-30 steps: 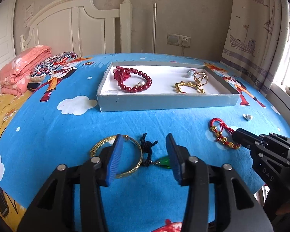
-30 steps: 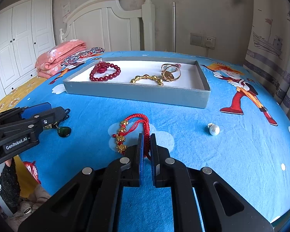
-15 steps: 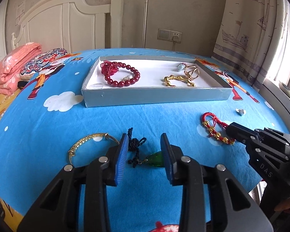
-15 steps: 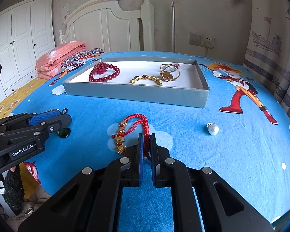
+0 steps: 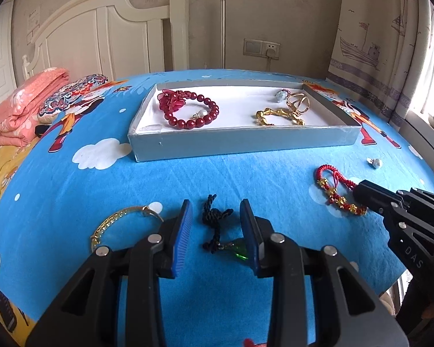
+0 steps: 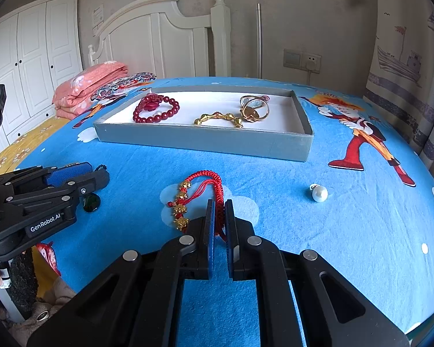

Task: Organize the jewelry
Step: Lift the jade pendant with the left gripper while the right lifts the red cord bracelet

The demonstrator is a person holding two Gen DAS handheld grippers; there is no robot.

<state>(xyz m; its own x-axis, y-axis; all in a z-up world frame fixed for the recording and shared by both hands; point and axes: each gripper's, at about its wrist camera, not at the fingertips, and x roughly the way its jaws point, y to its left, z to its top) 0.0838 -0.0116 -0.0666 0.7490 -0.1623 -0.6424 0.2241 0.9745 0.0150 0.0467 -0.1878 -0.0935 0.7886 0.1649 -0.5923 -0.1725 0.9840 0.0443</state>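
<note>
We hold the left gripper [image 5: 217, 234] open astride the green pendant [image 5: 239, 251] and its black cord [image 5: 215, 225], ready to close on them, while the right gripper [image 6: 218, 219] pinches the red cord bracelet [image 6: 205, 190] for transfer to the tray [image 6: 205, 141] ahead.

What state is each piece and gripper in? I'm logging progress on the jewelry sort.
Left gripper: open, fingers either side of the pendant.
Green pendant: on the bed, ungrasped.
Right gripper: shut on red cord bracelet.
Gold bangle: on the bed.
Pearl: on the bed.
Tray: holds bead bracelet.
</note>
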